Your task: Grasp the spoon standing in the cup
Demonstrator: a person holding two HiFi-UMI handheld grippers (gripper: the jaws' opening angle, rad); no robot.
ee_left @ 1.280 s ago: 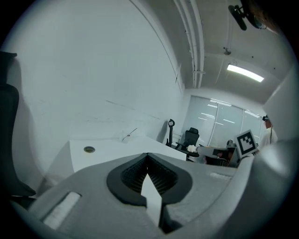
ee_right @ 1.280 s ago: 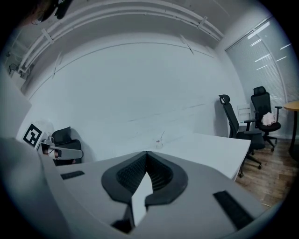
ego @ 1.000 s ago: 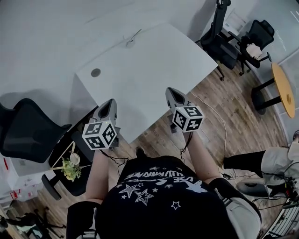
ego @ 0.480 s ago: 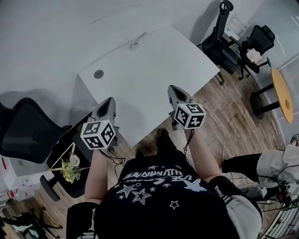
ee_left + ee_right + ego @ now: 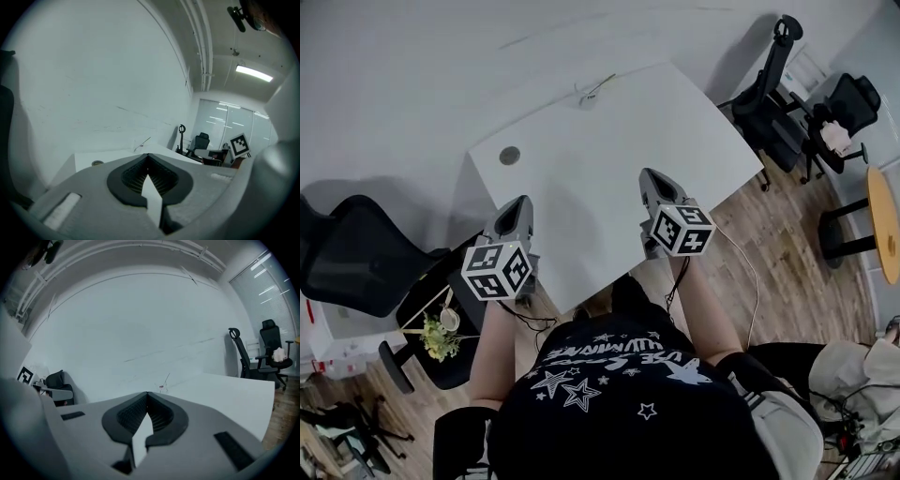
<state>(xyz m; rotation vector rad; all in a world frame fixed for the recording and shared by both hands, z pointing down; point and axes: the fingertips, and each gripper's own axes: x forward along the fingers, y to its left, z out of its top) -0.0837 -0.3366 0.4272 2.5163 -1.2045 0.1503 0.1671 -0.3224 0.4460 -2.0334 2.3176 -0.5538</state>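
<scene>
A small clear cup (image 5: 585,97) stands at the far edge of the white table (image 5: 609,159), with a thin spoon (image 5: 602,84) leaning out of it to the right. Both grippers hover over the table's near edge, well short of the cup. My left gripper (image 5: 521,203) is shut and holds nothing; in its own view the cup (image 5: 138,146) is tiny, just above the joined jaw tips. My right gripper (image 5: 650,175) is also shut and bare. In the right gripper view the cup (image 5: 161,388) and spoon (image 5: 167,377) show far ahead, slightly right of the jaws.
A round cable grommet (image 5: 509,155) sits near the table's left corner. A black office chair (image 5: 356,258) and a small plant (image 5: 441,339) are at the left. More black chairs (image 5: 773,89) stand right of the table, and a round wooden table (image 5: 887,225) beyond them.
The person has stepped closer to the table; the table and cup have slid lower and to the right in the head view. Both grippers stay shut and now reach farther over the table's edge.
</scene>
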